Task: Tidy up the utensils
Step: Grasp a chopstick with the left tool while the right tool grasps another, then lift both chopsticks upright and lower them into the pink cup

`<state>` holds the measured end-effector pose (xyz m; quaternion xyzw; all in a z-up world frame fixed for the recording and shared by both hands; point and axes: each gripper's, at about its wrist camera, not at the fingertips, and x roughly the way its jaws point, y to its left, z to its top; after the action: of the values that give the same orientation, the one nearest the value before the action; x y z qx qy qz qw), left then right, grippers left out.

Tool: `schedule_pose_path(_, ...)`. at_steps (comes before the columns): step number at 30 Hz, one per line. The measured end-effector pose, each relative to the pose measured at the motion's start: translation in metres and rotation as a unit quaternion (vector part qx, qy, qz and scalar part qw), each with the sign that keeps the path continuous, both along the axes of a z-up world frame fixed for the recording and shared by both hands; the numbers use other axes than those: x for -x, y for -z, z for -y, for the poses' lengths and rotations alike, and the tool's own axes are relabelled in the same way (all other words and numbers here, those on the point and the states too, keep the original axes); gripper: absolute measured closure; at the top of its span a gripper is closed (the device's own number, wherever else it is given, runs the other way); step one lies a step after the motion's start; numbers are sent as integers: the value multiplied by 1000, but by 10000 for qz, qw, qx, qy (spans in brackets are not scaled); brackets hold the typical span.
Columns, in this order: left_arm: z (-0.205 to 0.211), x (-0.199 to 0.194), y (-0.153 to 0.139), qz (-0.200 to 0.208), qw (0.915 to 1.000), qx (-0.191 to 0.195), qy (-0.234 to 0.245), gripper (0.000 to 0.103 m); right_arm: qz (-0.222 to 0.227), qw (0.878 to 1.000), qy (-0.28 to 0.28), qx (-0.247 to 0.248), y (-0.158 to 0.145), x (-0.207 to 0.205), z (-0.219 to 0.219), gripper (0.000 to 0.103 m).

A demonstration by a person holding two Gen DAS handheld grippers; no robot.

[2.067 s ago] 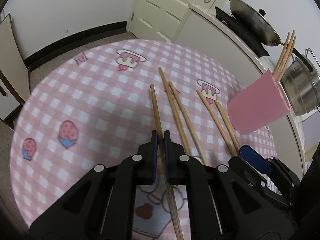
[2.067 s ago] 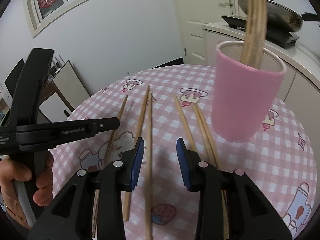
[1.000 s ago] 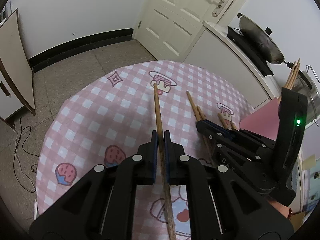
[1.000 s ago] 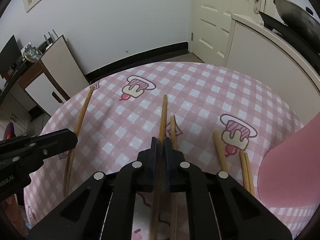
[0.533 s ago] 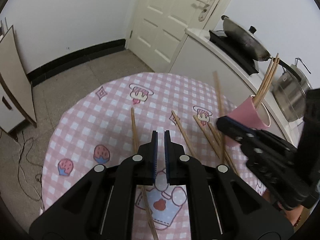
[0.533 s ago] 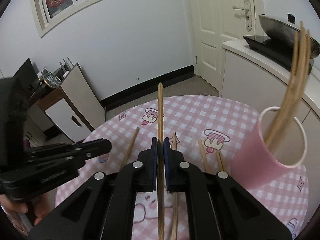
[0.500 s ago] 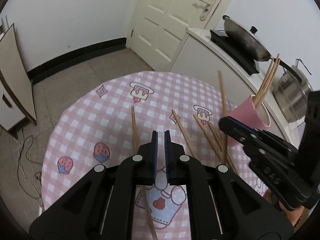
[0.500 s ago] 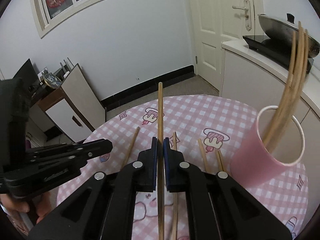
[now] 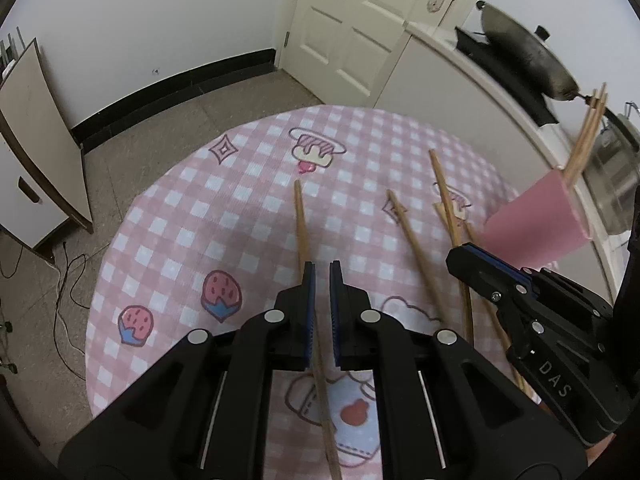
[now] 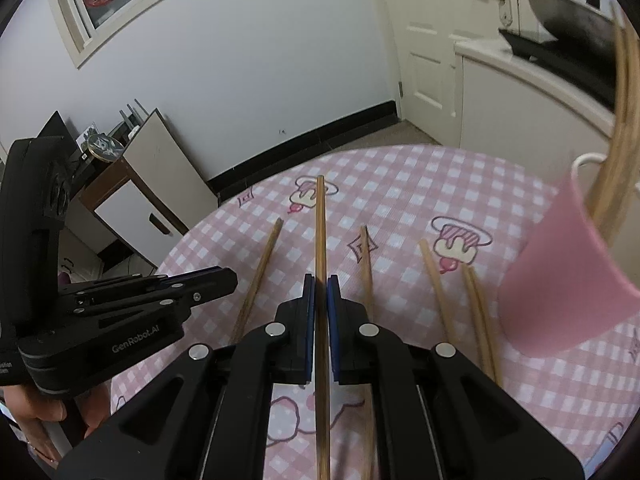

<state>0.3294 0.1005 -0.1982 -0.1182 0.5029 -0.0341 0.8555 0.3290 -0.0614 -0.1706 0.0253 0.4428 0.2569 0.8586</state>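
My right gripper (image 10: 318, 280) is shut on one wooden chopstick (image 10: 320, 220), held off the pink checked table (image 10: 420, 184) and pointing away. A pink cup (image 10: 568, 280) with several chopsticks (image 10: 616, 140) in it stands close on the right. The jaws of my left gripper (image 9: 322, 280) are opening, a narrow gap between them. A chopstick (image 9: 300, 216) lies on the cloth beneath them and passes behind the left finger (image 9: 308, 292); no pad presses on it. The left wrist view shows the right gripper (image 9: 454, 256) and the cup (image 9: 536, 224) at the right.
Several loose chopsticks (image 10: 366, 264) lie on the cloth between the grippers and the cup. A counter with a wok (image 9: 520, 56) and a steel pot (image 9: 616, 184) runs behind the cup. The table's round edge drops to the floor at left, by a cabinet (image 9: 32, 168).
The left gripper let go of its chopstick, which now lies on the table, and its jaws have parted slightly. The right gripper lifted its chopstick off the table and came nearer the cup.
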Motion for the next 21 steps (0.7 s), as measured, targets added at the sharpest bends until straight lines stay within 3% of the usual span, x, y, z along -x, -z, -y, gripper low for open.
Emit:
schedule_pose_path(3,-2,-5,10,-35,10000,-1,-63,69,-124,9999,-34,-13,11,-7,-4,98)
schedule_pose_path(11,3,-19,26,-121,9997,-186,-27,70,-267,9996,-31,-38,26,-18,-6,98)
schedule_pose_path(15,6,-23,28,-47,9993,-371,-32,94,-269,9996,-22,-45,26,-20,-5,98)
schedule_pose_path(21,-1,-17,21,104,9999,-104,-90,96,-211,9997,-36,-105,18,-15,-3,98)
